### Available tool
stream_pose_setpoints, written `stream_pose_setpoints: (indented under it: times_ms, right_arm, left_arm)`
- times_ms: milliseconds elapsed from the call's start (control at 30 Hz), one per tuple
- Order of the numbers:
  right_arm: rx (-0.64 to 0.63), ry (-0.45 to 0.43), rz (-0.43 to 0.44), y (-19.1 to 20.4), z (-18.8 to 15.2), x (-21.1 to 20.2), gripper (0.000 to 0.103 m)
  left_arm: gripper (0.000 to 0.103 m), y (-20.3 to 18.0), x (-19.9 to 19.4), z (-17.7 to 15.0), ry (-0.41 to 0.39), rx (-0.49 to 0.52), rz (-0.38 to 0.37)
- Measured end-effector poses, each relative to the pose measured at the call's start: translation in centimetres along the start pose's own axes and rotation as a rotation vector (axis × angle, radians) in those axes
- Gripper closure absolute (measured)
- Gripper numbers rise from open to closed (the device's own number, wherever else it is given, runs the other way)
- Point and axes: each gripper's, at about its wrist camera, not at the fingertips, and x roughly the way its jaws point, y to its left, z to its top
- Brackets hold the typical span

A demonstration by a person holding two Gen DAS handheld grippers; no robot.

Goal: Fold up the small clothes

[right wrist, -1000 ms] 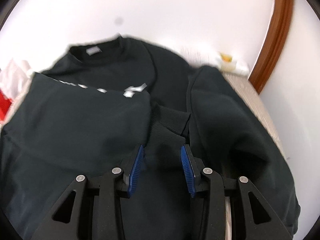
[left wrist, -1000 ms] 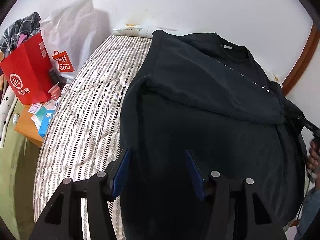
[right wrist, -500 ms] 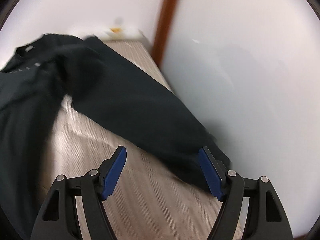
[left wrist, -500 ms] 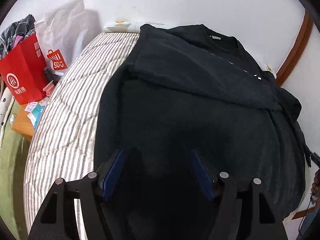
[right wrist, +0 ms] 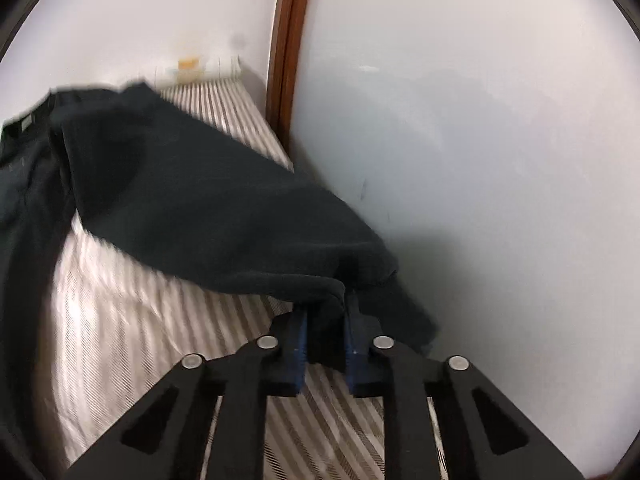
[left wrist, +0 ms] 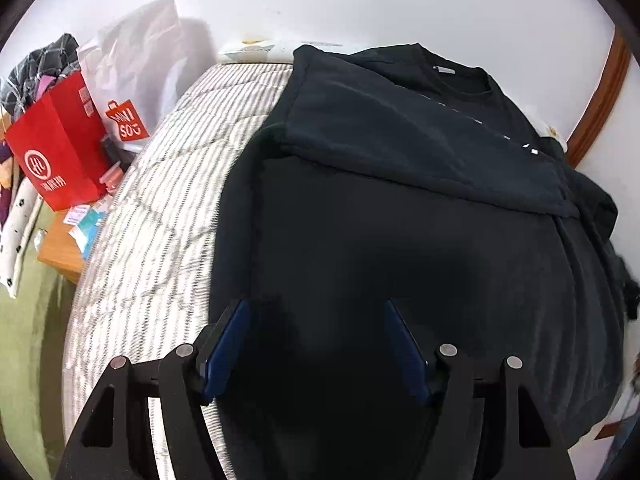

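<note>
Two grippers | left gripper (left wrist: 316, 340) spread above sweatshirt (left wrist: 400, 248) | right gripper (right wrist: 325, 332) clamps sleeve (right wrist: 224, 220)

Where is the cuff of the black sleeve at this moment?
In the right wrist view the cuff is clamped in the right gripper, low in the middle, over the striped mattress and close to the white wall.

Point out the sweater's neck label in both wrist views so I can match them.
Left wrist: the neck label sits top right of centre, inside the sweater's collar.
Right wrist: the same label shows blurred at the far left edge; the right tool pinches the sleeve.
Shared landmark: the brown door frame beside the bed.
</note>
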Motion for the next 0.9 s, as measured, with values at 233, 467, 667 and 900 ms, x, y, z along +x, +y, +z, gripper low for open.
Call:
stream_pose_setpoints:
  times_ms: [233, 467, 667, 900]
  right_arm:
    - [0.002, -0.167, 0.186, 5.9, 6.6, -8.0, 0.090]
    - [-0.126, -0.257, 0.418, 18.7, 11.4, -15.0, 0.090]
    - [-0.224, -0.274, 0.553, 28.4, 12.8, -17.9, 0.090]
    - [-0.343, -0.263, 0.694, 38.7, 12.0, -18.1, 0.090]
  left_arm:
    - [0.036, 1.9, -0.7, -0.2, -0.035, 0.009, 0.047]
    - [0.036, 4.3, -0.7, -0.1, -0.046, -0.007, 0.027]
    - [0.036, 5.2, -0.5, -0.2, -0.055, -0.022, 0.014]
    - [0.036, 6.3, 0.7, -0.4, -0.031, -0.062, -0.004]
